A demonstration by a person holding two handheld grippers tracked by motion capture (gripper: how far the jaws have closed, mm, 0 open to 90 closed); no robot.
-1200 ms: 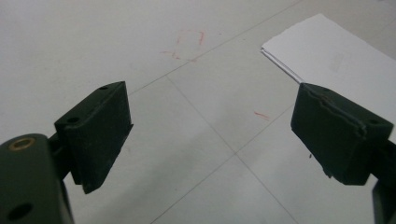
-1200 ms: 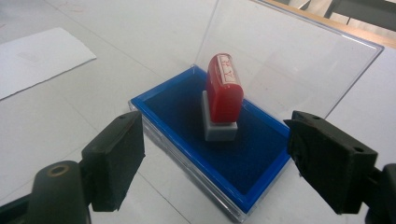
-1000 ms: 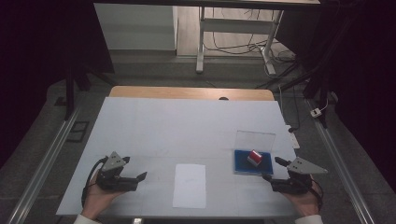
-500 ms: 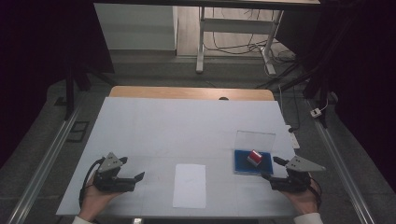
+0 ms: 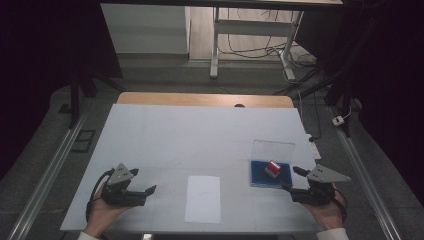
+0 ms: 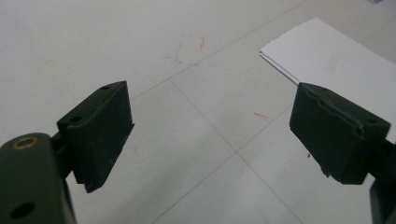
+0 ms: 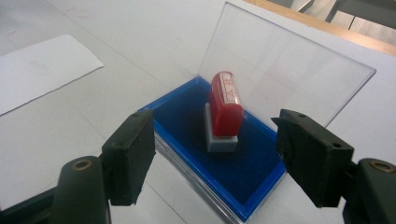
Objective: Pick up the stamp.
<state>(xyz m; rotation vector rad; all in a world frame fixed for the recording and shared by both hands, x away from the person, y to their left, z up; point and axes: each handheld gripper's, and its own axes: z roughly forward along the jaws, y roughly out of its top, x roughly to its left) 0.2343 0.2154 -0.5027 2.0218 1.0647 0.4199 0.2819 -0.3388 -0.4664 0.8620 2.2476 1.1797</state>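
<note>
the red stamp (image 7: 225, 105) stands upright on the blue ink pad (image 7: 196, 112) of an open case whose clear lid (image 7: 285, 60) rises behind it, near the right front of the white tabletop (image 5: 200, 135); in the high view the stamp (image 5: 272, 169) sits just ahead of the right tongs (image 5: 290, 178). it looks like a small, light, rigid plastic piece with a smooth, glossy red grip and a grey base, so it should lift with little force, though the rounded shiny sides could slip if pinched too high; the flat sides of the red body just above the grey base seem the surest place to hold. the right tongs (image 7: 215, 154) are released, their jaws have just been closing a little, and they stand either side of the case's near end with nothing pressed between them. the left tongs (image 6: 210, 135) are released too, spread over bare tabletop beside the white paper sheet (image 6: 336, 60). the stamp's inked face is hidden against the pad, the lettering on its top is too small to read, and the clear lid's edges are hard to trace against the pale surface.
</note>
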